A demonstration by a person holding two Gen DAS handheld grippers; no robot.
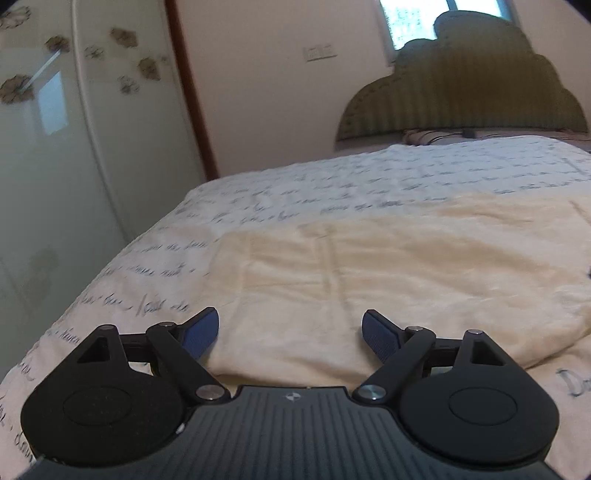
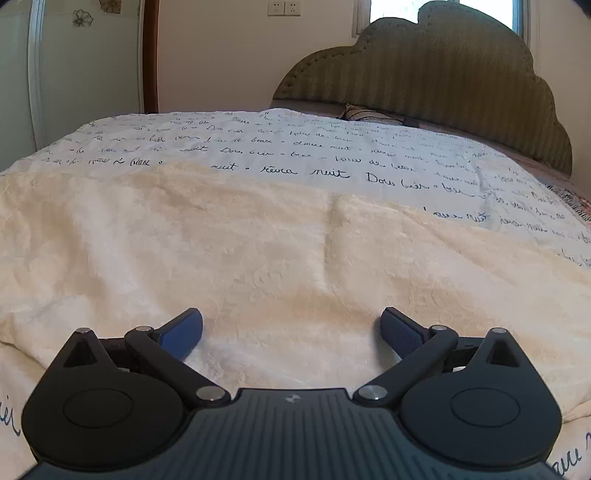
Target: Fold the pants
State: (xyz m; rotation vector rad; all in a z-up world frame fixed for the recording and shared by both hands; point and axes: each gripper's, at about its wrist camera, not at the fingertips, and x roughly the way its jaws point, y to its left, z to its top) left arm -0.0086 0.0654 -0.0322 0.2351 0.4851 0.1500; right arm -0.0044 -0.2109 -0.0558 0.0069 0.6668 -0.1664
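The cream fleece pants (image 2: 280,243) are lying spread flat near the bed's (image 2: 258,140) foot edge, long axis running left to right. Both the left gripper (image 1: 290,334) and the right gripper (image 2: 291,332) are hovering released, empty, just before the near hem.

A home bedroom: a bed (image 2: 332,147) with a script-printed cover, a scalloped padded headboard (image 2: 424,74), a pillow (image 2: 365,112), wall sockets (image 2: 283,7), a window (image 1: 417,22) and a flower-patterned wardrobe (image 1: 55,129).

bedspread (image 2: 332,147) white, script-printed | headboard (image 2: 424,74) olive, scalloped | wall sockets (image 2: 284,7)
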